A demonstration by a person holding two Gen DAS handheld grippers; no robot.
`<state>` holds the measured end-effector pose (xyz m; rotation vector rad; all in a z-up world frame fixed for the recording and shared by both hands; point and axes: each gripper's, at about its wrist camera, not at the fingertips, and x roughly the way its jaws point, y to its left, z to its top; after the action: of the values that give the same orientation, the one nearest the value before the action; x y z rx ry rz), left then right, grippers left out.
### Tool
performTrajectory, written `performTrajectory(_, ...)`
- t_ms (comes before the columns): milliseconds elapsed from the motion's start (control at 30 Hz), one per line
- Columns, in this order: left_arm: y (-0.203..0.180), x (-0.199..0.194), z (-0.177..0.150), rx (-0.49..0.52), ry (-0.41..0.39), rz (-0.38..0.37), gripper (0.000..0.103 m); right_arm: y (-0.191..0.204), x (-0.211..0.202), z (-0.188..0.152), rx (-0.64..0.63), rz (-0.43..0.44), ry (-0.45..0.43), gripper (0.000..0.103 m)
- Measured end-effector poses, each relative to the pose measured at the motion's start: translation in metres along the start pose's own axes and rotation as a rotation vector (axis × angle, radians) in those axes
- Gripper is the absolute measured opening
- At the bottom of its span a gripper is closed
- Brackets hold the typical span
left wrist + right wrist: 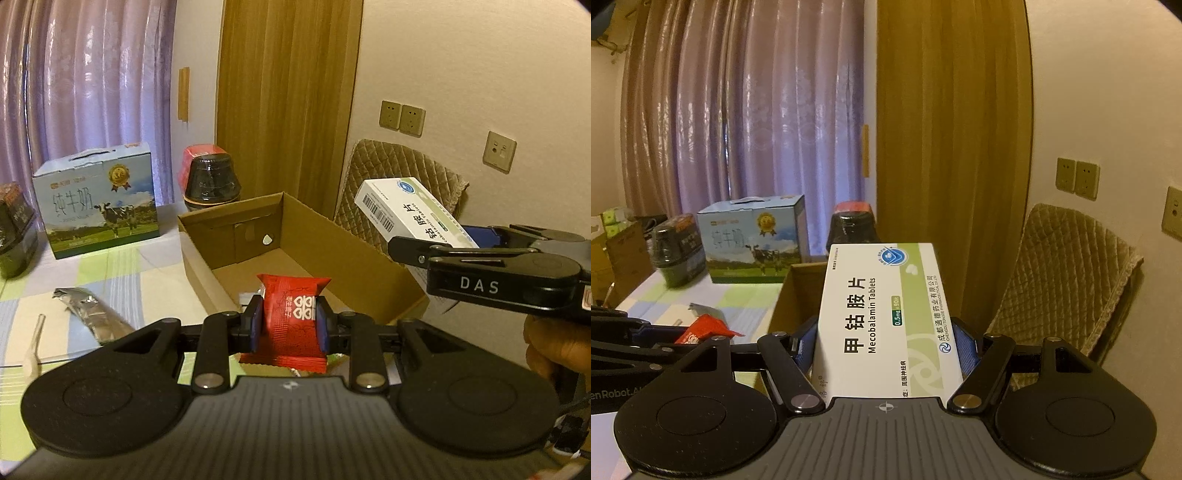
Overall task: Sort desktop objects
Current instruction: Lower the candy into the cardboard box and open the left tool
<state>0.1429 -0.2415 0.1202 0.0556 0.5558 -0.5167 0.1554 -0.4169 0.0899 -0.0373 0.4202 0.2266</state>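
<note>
1. Left gripper (289, 324), black w/ blue pads, is clamped narrow on a small red crinkly foil snack packet (293, 319), held just short of the near rim of the open brown corrugated cardboard box (236, 236).
2. Right gripper (886, 347), same build, is clamped on a white-and-green paperboard tablet box (886, 317), held up over the cardboard box's right side, clear of it.
3. Risk: packet is slick, pillowy film gripped across its middle; it could squirm out or crush if squeezed harder.
4. Risk: tablet box is light, hollow card w/ most of its length sticking out past the pads; it could pivot or dent, esp. if bumped.
5. Risk: both grippers are near each other at the cardboard box; going in together could knock them, or a thin wall could snag.
6. Left of the cardboard box on the checked pastel tablecloth (110, 273): crumpled silver foil sachet (88, 314), white stick-like thing (35, 343), unclear what.
7. Behind the cardboard box: glossy printed milk carton w/ handle (99, 199), dark shrink-wrapped jar (212, 181).
</note>
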Motion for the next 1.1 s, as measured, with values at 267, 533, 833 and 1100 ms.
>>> performTrajectory(267,-0.005,0.035,0.007,0.006,0.028,-0.022,0.024,-0.018,0.027,0.000,0.033,-0.006,0.035,0.069)
performTrajectory(533,-0.006,0.067,0.007,0.006,0.064,-0.029,0.024,-0.032,0.049,-0.008,0.055,-0.009,0.071,0.069)
performTrajectory(833,-0.008,0.085,0.002,0.000,0.074,-0.042,0.024,-0.037,0.061,-0.011,0.062,-0.009,0.087,0.069)
performTrajectory(1100,0.004,0.087,0.003,-0.042,0.064,-0.031,0.030,-0.034,0.064,-0.009,0.065,-0.001,0.088,0.069)
